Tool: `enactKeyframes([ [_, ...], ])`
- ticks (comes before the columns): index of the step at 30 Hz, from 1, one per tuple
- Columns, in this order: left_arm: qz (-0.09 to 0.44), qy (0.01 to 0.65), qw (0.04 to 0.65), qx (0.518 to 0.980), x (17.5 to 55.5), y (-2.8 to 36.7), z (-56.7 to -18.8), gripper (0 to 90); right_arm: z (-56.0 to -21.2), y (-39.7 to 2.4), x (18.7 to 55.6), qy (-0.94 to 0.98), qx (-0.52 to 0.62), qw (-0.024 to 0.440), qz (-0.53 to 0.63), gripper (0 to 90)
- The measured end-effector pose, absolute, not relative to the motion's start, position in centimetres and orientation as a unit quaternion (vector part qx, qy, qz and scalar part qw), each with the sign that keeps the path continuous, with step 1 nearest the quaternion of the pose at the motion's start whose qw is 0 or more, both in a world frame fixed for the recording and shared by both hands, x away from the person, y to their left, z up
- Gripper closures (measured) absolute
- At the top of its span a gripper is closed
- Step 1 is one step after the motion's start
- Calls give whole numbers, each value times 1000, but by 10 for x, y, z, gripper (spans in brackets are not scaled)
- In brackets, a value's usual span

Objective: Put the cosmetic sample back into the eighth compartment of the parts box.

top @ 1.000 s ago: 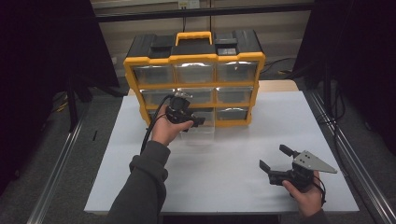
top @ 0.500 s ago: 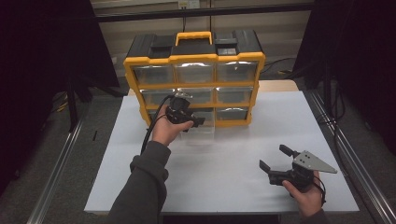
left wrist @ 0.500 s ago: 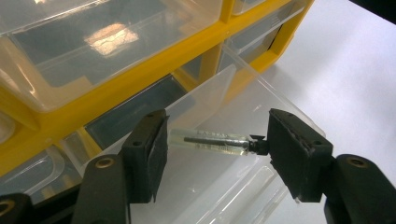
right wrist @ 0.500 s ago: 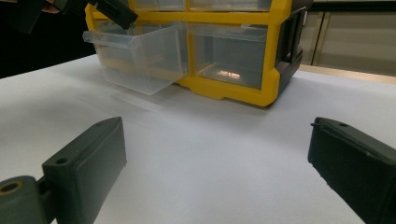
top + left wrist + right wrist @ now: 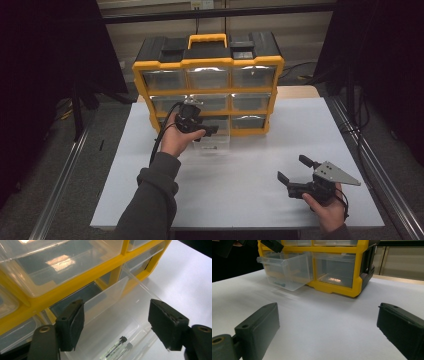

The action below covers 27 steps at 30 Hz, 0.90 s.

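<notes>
A yellow and black drawer cabinet [image 5: 207, 62] with clear drawers stands at the back of the white table [image 5: 240, 200]. Its bottom middle drawer [image 5: 216, 141] is pulled out and tilts down to the table. In the left gripper view this clear drawer [image 5: 125, 305] holds a small pen-like tube with a dark cap [image 5: 114, 349]. My left gripper [image 5: 209, 129] hovers open just above the drawer, its jaws either side of the drawer's opening [image 5: 116, 322]. My right gripper [image 5: 295, 169] rests open near the front right, holding nothing [image 5: 328, 325].
The right gripper view looks across bare table at the cabinet [image 5: 342, 270] and the tilted drawer [image 5: 287, 267]. Metal rails [image 5: 372, 165] run along both table sides. Dark floor and curtains surround the table.
</notes>
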<state>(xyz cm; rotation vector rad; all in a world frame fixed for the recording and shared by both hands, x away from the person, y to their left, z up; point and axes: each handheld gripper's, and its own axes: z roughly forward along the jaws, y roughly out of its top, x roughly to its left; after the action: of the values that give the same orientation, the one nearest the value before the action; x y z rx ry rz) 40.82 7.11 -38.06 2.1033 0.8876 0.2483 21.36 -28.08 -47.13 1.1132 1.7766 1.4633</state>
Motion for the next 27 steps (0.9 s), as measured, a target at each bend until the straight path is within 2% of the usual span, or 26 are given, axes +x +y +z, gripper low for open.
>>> enactKeyframes([
  [8,101,343,412,838,403,81,-377,211,-471,-280,214,666,416,290,547,35],
  [10,100,356,427,825,400,81,-378,199,-471,-280,214,666,416,291,547,35],
  [11,102,344,419,834,400,84,-377,190,-471,-280,214,666,416,290,547,35],
  [27,123,346,470,803,380,105,-373,95,-471,-279,215,668,414,289,547,34],
])
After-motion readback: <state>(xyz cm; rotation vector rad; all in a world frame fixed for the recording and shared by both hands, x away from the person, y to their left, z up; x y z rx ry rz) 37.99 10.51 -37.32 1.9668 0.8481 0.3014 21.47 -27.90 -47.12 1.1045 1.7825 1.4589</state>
